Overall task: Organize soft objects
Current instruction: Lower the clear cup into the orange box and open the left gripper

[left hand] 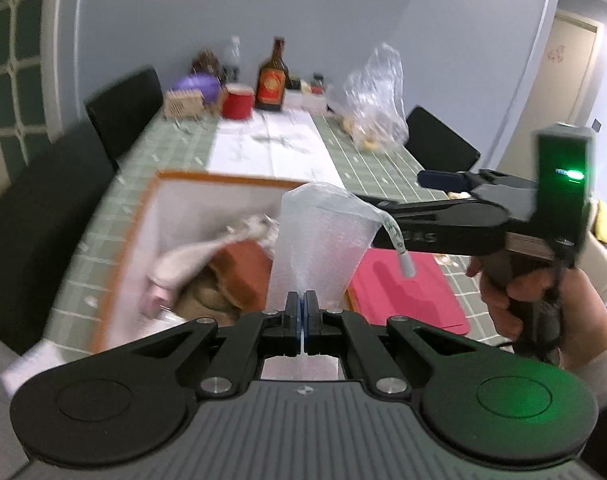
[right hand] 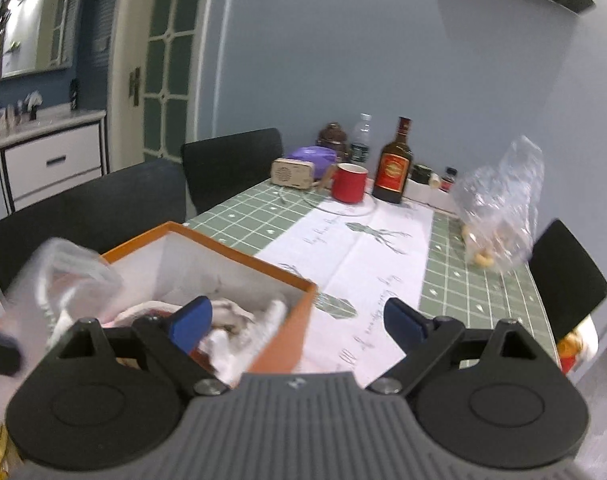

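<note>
Pinching translucent white foam pouch between closed left gripper fingers; right gripper fingers spread above orange-rimmed white box.

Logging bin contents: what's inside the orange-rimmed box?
The orange-rimmed box holds a pale pinkish cloth, a rust-brown soft item and something tan beneath. The translucent bag covers its right side; the bottom is hidden.

Your left gripper was clamped on the bottom of a clear plastic bag, holding it upright over the orange-rimmed box of soft items. Your right gripper reached in from the right at the bag's top, jaws apart. A pink pad lay beside the box.
</note>
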Demonstrator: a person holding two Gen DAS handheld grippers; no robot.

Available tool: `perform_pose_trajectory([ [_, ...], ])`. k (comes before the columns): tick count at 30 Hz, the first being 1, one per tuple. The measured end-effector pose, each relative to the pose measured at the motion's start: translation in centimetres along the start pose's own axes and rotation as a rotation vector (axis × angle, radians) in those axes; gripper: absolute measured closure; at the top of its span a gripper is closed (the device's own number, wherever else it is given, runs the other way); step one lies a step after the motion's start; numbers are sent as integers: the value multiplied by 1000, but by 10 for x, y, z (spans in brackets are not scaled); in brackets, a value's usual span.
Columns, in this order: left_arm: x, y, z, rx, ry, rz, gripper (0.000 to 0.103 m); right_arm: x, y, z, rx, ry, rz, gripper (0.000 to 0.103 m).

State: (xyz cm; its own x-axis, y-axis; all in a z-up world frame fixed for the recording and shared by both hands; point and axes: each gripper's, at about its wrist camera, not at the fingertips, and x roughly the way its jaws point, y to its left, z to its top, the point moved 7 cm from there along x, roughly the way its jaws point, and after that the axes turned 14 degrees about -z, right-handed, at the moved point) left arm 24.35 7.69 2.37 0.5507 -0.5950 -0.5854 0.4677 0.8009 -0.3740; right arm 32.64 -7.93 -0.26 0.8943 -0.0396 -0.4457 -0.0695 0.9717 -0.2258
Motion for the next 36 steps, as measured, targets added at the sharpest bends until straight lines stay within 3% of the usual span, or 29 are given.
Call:
perform_pose_trajectory([
  [3, 21, 0, -2, -25, 30, -2, 102, -8, -20, -8, 38, -17, 18, 13],
  [14, 69, 10, -12, -29, 109, 106, 102, -17, -78, -18, 180, -59, 45, 13],
  [16, 73, 12, -15, -30, 124, 124, 98, -17, -84, -20, 200, -57, 50, 13],
  [19, 76, 11, -17, -60, 132, 123, 81, -13, -91, -26, 226, -46, 62, 13],
  [21, 77, 9, -16, -44, 138, 121, 47, -10, -95, -30, 233, -40, 61, 13],
  [23, 75, 7, -13, -28, 112, 141, 29, -7, -98, -36, 238, -27, 66, 13],
  [30, 63, -1, 1, 43, 46, 223, 16, -2, -108, -49, 260, -11, 73, 13],
  [33, 57, -4, 8, 72, 24, 297, 16, -1, -111, -52, 275, 4, 87, 13],
  [36, 49, -10, 16, 98, -6, 310, 16, -1, -114, -56, 280, 8, 81, 13],
])
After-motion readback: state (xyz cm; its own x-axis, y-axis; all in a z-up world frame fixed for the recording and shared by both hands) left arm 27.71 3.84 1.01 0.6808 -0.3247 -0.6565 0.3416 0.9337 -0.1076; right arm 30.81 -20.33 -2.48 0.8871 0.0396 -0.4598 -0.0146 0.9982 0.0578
